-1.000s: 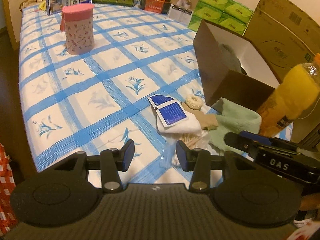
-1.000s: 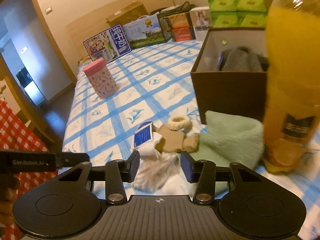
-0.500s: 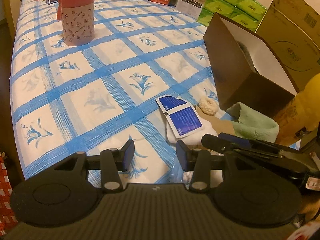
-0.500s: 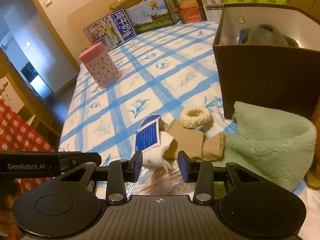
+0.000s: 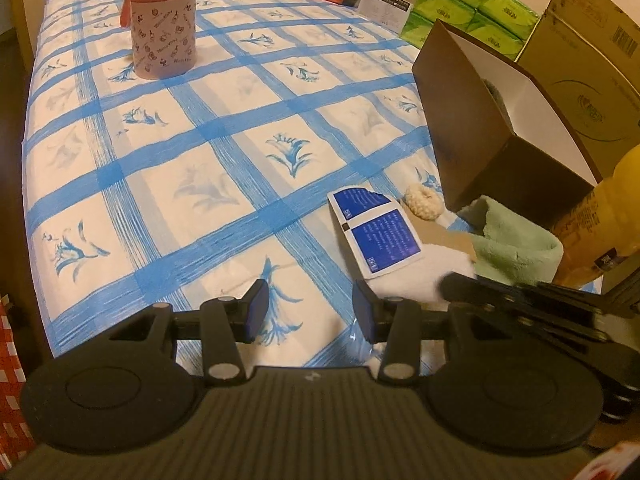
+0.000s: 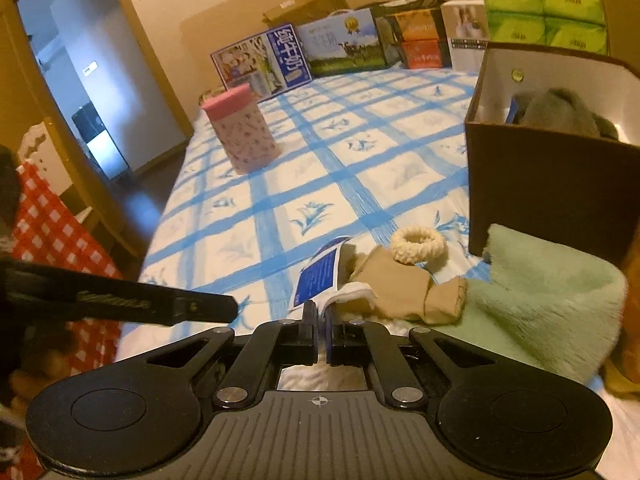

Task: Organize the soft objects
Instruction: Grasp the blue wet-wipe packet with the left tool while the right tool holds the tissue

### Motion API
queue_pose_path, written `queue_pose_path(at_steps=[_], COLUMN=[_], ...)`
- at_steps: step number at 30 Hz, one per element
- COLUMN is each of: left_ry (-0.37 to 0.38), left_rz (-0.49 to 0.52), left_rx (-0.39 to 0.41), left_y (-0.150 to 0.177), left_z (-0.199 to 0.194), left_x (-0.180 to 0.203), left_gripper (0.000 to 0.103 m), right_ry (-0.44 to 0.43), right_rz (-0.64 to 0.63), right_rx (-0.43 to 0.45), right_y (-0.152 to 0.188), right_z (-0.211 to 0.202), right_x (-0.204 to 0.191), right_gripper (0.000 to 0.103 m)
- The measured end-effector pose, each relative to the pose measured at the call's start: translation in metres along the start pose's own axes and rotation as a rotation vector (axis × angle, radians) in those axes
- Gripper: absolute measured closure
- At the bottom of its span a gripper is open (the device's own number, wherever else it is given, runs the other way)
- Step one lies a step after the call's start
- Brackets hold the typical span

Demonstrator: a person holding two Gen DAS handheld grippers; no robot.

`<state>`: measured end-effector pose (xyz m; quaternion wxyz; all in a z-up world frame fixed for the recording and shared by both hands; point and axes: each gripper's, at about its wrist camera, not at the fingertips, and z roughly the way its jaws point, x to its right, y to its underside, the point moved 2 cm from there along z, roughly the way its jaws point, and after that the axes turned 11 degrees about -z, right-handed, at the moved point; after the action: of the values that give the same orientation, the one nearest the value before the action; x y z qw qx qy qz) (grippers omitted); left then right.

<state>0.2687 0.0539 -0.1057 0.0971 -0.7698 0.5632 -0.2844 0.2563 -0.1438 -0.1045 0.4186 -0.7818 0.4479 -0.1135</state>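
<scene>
A pile of soft things lies at the bed's near right corner. It holds a white cloth (image 6: 348, 290) with a blue label (image 5: 376, 236), a beige cloth (image 6: 392, 284), a cream ring scrunchie (image 6: 418, 244) and a mint green fleece (image 6: 552, 300). My right gripper (image 6: 320, 316) is shut, its tips pinching the white cloth's edge beside the label. Over the blue-checked bedspread (image 5: 224, 184), left of the pile, my left gripper (image 5: 308, 312) is open with nothing between its fingers. The brown box (image 6: 552, 184) behind the pile holds a grey cloth (image 6: 560, 112).
A pink canister (image 5: 164, 28) stands far back on the bed. An orange juice bottle (image 5: 600, 220) stands right of the fleece. Cartons and green tissue packs (image 5: 472, 4) line the far edge. A red checked cloth (image 6: 52, 232) hangs left of the bed.
The right gripper came forward and down onto the pile, and its jaws went from open to shut on the white cloth's edge. The left gripper sank slightly toward the bed, then held still.
</scene>
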Motion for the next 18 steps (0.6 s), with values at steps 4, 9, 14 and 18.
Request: queue_pose_path(at_steps=[4, 9, 14, 18], left_ry=[0.016, 0.041, 0.053, 0.066], left_rz=[-0.007, -0.001, 0.015, 0.016], left_rx=[-0.019, -0.033, -0.042, -0.047], left_y=[0.002, 0.001, -0.004, -0.011], left_z=[0.004, 0.010, 0.023, 0.034], left_x=[0.002, 0.011, 0.025, 0.035], left_gripper=[0.061, 0.057, 0.056, 0.051], right_ry=[0.022, 0.076, 0.185, 0.227], right_rz=[0.017, 0.069, 0.106, 0.124], right_rx=[-0.009, 0.014, 0.058, 0.067], right_y=[0.004, 0.008, 0.004, 0.005], right_z=[-0.019, -0.048, -0.070, -0.075], right_x=[0.001, 0.017, 0.038, 0.049], right_gripper=[0.100, 0.100, 0.100, 0.100])
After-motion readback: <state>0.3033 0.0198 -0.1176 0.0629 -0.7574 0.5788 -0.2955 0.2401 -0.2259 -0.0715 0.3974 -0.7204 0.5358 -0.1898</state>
